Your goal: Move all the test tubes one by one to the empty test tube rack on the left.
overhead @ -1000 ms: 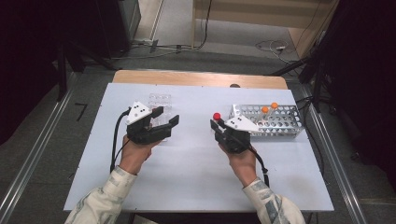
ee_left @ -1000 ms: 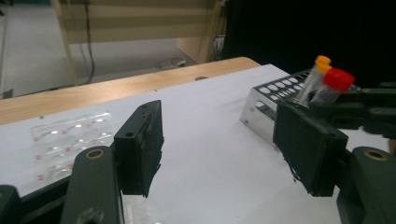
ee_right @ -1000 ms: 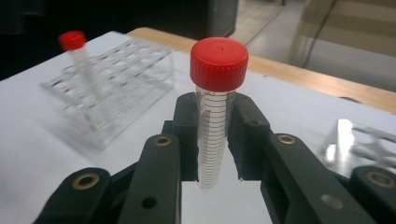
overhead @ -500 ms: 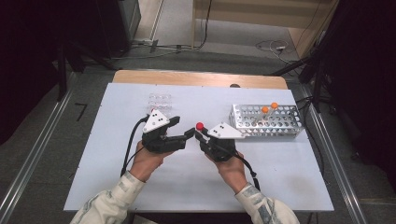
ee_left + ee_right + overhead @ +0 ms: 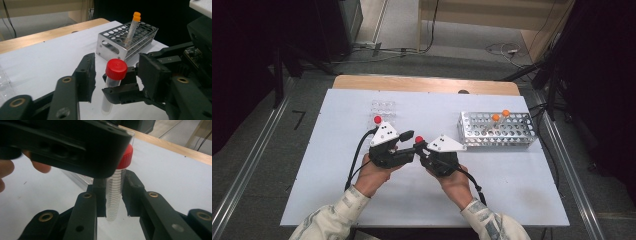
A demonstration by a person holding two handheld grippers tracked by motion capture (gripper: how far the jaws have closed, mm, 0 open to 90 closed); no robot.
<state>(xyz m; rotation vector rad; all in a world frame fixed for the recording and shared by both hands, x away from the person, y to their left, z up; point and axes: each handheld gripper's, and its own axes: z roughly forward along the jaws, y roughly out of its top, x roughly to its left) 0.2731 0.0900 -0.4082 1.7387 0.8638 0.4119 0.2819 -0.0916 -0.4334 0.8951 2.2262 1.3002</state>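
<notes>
- Above the white surface [image 5: 332,165], right gripper [image 5: 419,146] clamps a clear red-capped plastic tube [image 5: 113,82].
- Left gripper [image 5: 116,75] jaws have just been closing around the red cap, not touching yet.

Red cap [image 5: 116,69] on a clear tube [image 5: 115,195] ruled with black lines; silver rack [image 5: 497,131] holds orange-capped tubes [image 5: 133,27].

A white worktop [image 5: 337,200] carries a metal rack [image 5: 497,131] at right and a clear tray [image 5: 383,108] near its back.
</notes>
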